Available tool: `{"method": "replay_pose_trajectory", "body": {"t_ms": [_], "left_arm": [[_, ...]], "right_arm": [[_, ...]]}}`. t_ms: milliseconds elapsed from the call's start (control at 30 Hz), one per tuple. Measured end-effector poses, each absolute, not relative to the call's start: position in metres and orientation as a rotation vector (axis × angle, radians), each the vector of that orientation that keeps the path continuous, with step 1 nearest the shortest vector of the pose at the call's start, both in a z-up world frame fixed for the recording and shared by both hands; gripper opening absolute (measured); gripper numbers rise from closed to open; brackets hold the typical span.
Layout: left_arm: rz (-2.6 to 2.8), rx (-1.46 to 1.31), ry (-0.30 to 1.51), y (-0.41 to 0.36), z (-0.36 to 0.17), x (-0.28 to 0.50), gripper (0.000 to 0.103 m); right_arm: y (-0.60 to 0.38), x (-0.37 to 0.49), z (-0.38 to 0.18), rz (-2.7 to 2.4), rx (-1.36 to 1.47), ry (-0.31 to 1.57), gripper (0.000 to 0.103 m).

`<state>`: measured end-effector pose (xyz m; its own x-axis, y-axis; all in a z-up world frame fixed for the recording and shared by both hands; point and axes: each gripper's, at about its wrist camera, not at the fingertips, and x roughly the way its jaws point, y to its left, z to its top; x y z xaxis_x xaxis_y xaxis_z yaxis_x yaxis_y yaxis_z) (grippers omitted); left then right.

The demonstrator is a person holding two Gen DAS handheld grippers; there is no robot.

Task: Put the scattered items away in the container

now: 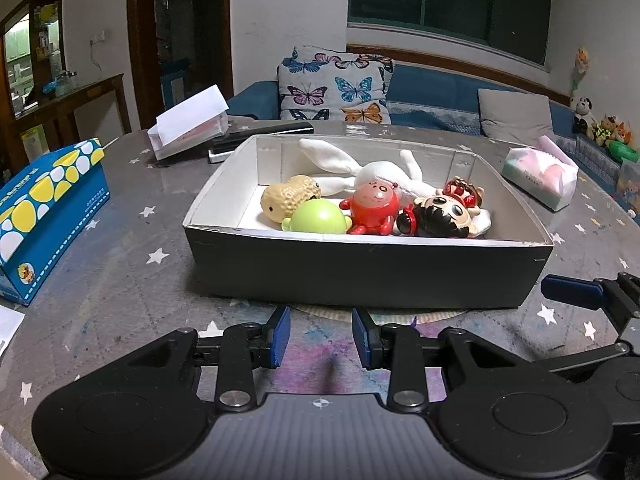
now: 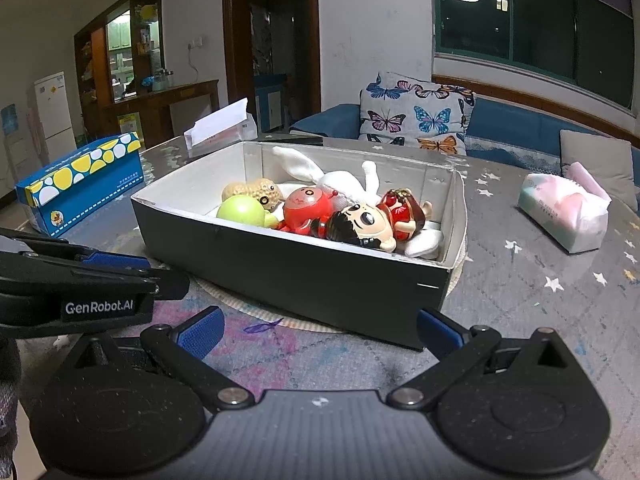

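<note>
A dark cardboard box (image 1: pixel 360 272) (image 2: pixel 304 276) with a white inside stands on the starry table. In it lie a white plush rabbit (image 1: pixel 372 172) (image 2: pixel 332 178), a peanut toy (image 1: pixel 288 196) (image 2: pixel 256 190), a green ball toy (image 1: pixel 318 218) (image 2: pixel 242 210), a red round figure (image 1: pixel 374 206) (image 2: pixel 306 208) and a black-haired doll (image 1: pixel 444 210) (image 2: pixel 372 220). My left gripper (image 1: pixel 320 336) is open and empty just in front of the box; it also shows at the left of the right wrist view (image 2: pixel 120 264). My right gripper (image 2: pixel 320 330) is open wide and empty before the box's near corner.
A blue and yellow tissue box (image 1: pixel 44 212) (image 2: pixel 84 180) stands left. A soft tissue pack (image 1: pixel 540 172) (image 2: pixel 564 208) lies right. A white paper-topped box (image 1: pixel 188 124) (image 2: pixel 220 126) and dark remotes (image 1: pixel 256 136) sit behind. A round mat (image 2: pixel 248 312) lies under the box. A sofa stands beyond.
</note>
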<state>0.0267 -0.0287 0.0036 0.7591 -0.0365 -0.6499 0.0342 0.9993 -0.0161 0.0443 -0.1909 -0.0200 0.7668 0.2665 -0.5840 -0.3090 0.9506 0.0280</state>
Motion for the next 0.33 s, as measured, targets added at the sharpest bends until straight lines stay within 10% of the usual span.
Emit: {"method": "replay_pose_trajectory", "body": {"t_ms": [333], "left_arm": [[-0.06, -0.004, 0.714, -0.0319, 0.0025, 0.0318, 0.035]], "right_arm": [[-0.1921, 0.049, -0.0228, 0.3, -0.067, 0.623, 0.103]]}}
